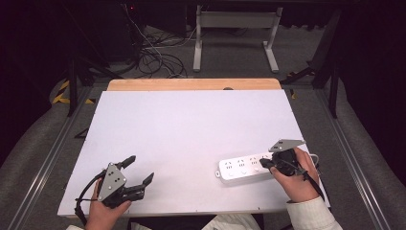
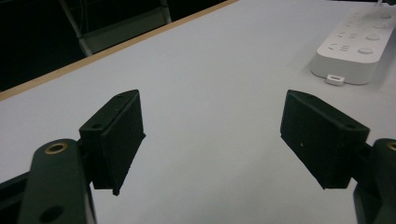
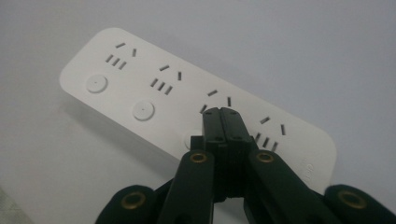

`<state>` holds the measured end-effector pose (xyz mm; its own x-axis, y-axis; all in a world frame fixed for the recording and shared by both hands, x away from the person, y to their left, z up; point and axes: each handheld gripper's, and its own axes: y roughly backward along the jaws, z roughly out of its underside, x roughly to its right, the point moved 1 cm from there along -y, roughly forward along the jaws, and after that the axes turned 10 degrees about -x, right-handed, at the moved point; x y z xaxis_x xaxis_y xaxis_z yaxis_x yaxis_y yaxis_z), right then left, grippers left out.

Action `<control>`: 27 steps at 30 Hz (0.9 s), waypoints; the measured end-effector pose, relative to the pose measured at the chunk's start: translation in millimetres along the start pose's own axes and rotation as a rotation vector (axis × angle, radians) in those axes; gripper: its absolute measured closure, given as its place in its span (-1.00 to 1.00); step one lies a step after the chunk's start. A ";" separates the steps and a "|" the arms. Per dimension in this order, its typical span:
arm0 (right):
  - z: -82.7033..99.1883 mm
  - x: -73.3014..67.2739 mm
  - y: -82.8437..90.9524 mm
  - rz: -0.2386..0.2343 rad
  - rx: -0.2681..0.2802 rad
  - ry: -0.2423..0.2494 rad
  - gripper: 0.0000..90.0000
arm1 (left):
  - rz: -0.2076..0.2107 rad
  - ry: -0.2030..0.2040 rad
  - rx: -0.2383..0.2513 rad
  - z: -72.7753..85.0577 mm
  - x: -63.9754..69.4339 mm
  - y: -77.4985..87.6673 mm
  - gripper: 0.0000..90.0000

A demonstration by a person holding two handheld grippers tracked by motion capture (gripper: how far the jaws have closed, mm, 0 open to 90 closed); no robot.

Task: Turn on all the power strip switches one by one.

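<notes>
Left claw (image 1: 140, 170) wide open near the table edge; right claw (image 1: 263, 163) shut, angled downward.

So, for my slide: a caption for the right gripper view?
Shut right gripper poised over the third socket of a white four-socket plastic power strip.

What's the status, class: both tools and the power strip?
Left tool open, nothing between its jaws. Right tool shut, tips over the power strip, above its third socket group. Nothing in the way.
</notes>
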<state>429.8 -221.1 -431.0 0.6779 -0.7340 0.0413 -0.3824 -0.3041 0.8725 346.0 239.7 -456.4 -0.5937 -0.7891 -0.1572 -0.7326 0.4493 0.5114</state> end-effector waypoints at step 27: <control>-6.4 -10.8 -22.8 -0.017 -0.093 0.035 1.00 | -0.001 0.001 -0.004 0.2 -0.2 0.0 -0.51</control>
<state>435.2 -202.4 -448.3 0.7063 -0.7066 0.0416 -0.3117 -0.2577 0.9146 346.1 240.0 -456.5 -0.5926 -0.7901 -0.1569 -0.7320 0.4469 0.5143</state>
